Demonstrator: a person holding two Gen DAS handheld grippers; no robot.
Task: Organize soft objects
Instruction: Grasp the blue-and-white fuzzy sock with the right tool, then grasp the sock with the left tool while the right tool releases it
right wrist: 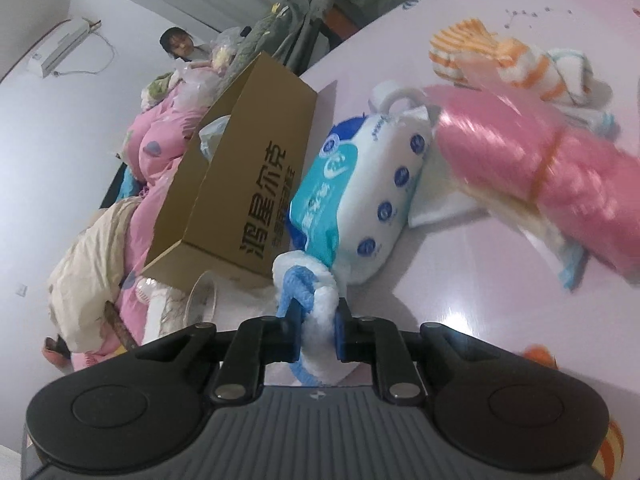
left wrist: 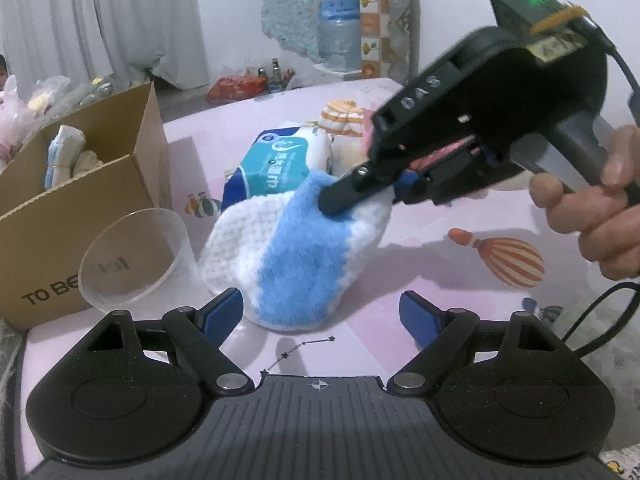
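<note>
My right fingers (right wrist: 318, 330) clamp the fluffy blue-and-white knitted cloth's (left wrist: 288, 248) edge; left fingers (left wrist: 322, 318) stand apart. Shallow grip may slip on lifting.

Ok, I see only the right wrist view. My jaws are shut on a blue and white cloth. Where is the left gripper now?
Observer: The left gripper is open and holds nothing. The blue and white cloth is just ahead of its jaws.
Operator: At which part do I hold the cloth?
Observer: The right gripper pinches its upper edge. Below it the cloth spreads wide, with a blue band between two white parts.
Operator: And what is inside the cardboard box?
Observer: The left wrist view looks into the cardboard box. Folded cloths, white and pale blue, are in it.
</note>
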